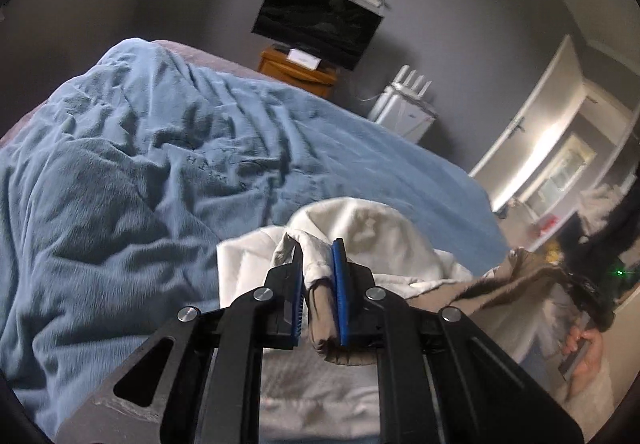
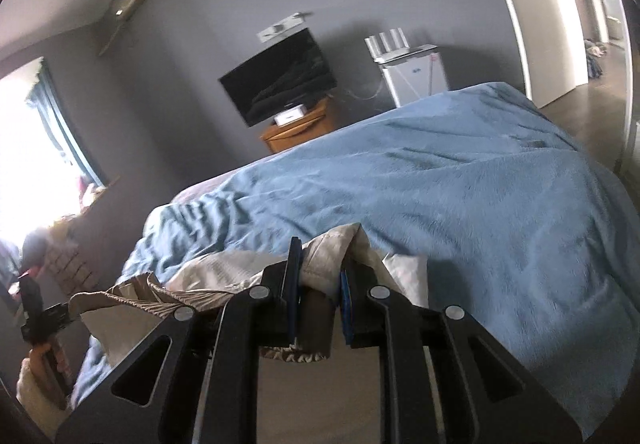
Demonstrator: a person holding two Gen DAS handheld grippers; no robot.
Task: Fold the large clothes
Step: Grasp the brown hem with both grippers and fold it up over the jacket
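A home bedroom: a bed [image 2: 460,204] under a rumpled blue blanket [image 1: 160,164] fills the middle, a dark television [image 2: 280,74] hangs on the grey wall above a wooden cabinet [image 2: 300,128], and a small white fridge [image 2: 414,78] stands right of them beside an open door [image 2: 532,12].

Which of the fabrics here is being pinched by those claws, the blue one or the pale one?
The pale garment: both the left gripper and the right gripper are clamped on its edge. The blue blanket just lies spread on the bed.
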